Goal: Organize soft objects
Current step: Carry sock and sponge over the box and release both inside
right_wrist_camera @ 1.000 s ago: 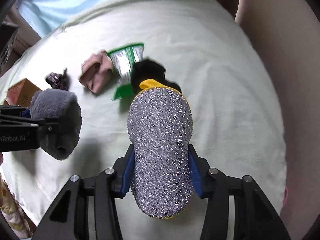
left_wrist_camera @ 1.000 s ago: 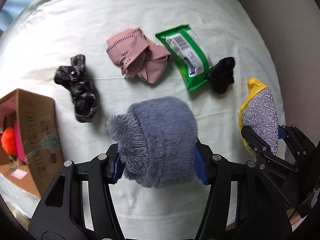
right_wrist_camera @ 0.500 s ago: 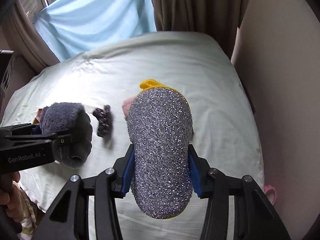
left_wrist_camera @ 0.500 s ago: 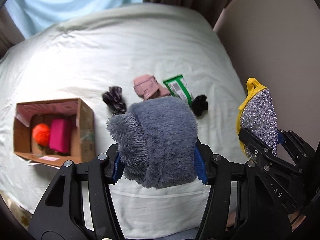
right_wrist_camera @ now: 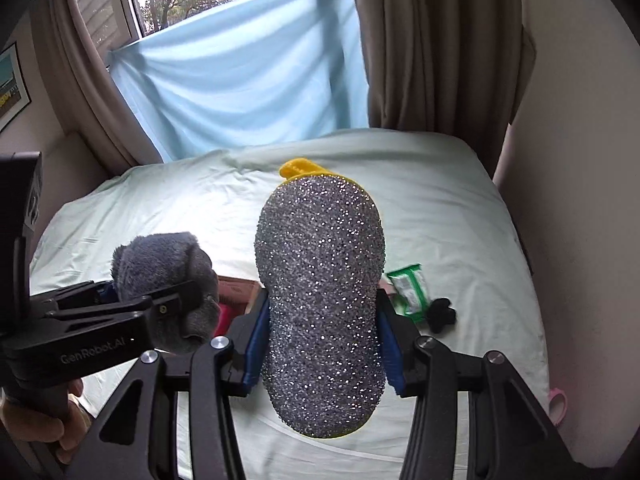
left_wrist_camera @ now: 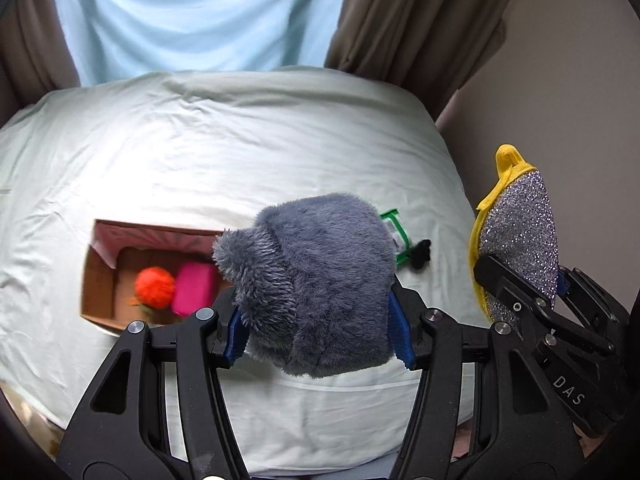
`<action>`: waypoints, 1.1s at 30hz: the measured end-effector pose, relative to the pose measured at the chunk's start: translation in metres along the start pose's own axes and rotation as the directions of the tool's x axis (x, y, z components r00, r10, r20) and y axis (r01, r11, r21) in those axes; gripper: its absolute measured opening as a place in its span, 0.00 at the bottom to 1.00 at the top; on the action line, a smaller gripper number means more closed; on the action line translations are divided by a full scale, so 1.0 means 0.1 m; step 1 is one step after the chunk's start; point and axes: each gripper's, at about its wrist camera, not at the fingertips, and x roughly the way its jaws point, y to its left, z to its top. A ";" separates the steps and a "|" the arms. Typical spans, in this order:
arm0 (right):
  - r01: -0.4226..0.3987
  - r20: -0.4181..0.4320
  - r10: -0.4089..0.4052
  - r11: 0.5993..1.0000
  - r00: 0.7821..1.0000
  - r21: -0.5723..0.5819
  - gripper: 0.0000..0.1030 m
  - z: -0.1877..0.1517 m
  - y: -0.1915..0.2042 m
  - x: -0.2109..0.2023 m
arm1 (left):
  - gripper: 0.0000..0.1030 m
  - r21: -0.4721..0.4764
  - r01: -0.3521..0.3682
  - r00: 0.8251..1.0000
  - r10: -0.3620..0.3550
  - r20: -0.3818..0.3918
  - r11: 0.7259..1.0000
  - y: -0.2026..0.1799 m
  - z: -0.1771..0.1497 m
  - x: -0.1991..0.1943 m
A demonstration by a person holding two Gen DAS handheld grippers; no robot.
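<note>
1. Grey fur fills my left claw (left_wrist_camera: 320,336): its fingers are clamped on the plush (left_wrist_camera: 316,284), which hangs in the air above the bed (left_wrist_camera: 240,152), in front of the box (left_wrist_camera: 100,280) as that camera sees it.
2. My right claw (right_wrist_camera: 322,344) is closed on the silver sponge (right_wrist_camera: 320,300), yellow loop upward, also held clear of the sheet.
3. A second ago both claws were low over the pile; now they have risen and pulled back, so the whole bed, the curtain and the window show.
4. With that lift the box has come from the far left edge of the left view to just behind the plush, its open top showing an orange ball (left_wrist_camera: 154,286) and a pink block (left_wrist_camera: 196,288) inside.
5. The green pack (right_wrist_camera: 408,292) and the black scrap (right_wrist_camera: 440,314) lie touching on the sheet, right of the box. The pink cloth and dark scrunchie seen earlier are now hidden behind what I hold.
6. I judge both pickups done and the carry under way; next comes lowering each item over the box and letting go.
</note>
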 end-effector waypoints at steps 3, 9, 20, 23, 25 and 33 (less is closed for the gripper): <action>-0.009 -0.004 0.009 1.000 1.000 -0.016 0.43 0.07 0.38 0.03 | 0.52 -0.004 -0.008 1.000 0.008 0.015 1.000 0.33 0.06 -0.14; -0.038 -0.043 0.037 0.999 0.998 -0.023 0.43 0.18 1.08 0.33 | 0.52 -0.043 -0.035 0.999 0.035 0.000 0.998 1.11 0.12 -0.27; -0.057 -0.191 0.072 0.995 0.979 0.085 0.43 0.17 1.89 1.27 | 0.52 -0.006 -0.087 0.986 0.085 -0.144 0.996 2.32 0.12 0.18; -0.039 -0.267 0.071 0.991 0.961 0.126 0.43 0.12 2.00 1.61 | 0.52 0.009 -0.100 0.974 0.100 -0.202 0.995 2.55 0.11 0.44; -0.028 -0.314 0.077 0.987 0.946 0.157 0.43 0.06 2.00 1.82 | 0.52 0.015 -0.106 0.966 0.106 -0.236 0.994 2.66 0.08 0.61; 0.036 -0.481 0.126 0.949 0.867 0.313 0.44 -0.15 1.80 2.55 | 0.52 0.050 -0.145 0.923 0.154 -0.353 0.988 2.92 0.00 1.30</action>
